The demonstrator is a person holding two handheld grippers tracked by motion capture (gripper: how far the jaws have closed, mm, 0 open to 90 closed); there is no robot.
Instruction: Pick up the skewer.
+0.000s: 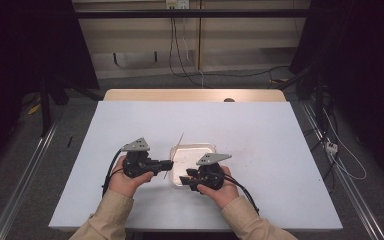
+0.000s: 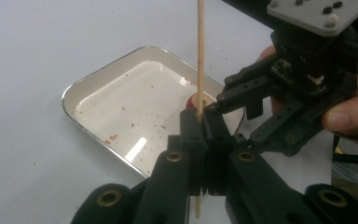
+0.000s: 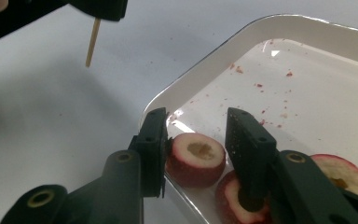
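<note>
- The left gripper is pressed together on a skewer. The stick passes upright between its jaws, with a long part above them and a short end below.
- In the high view, the left gripper sits at the near left edge of the tray, with the skewer slanting across that edge.
- The right gripper is spread, with a fruit slice between its jaws. The left pad touches the slice's red skin or lies just beside it; the right pad stands apart from it.
- The slice lies flat, its pale cut face up, at the tray's near rim, directly ahead of the right gripper.
- Two more slices lie near the right jaw: one under it, one past it to the right.
- The right gripper is just beyond the left gripper's jaw tips, with the slice showing red beside the skewer.
- Both grippers are held over the white surface, close together at the tray's near side.
- Red crumbs dot the tray floor ahead of both grippers.
</note>
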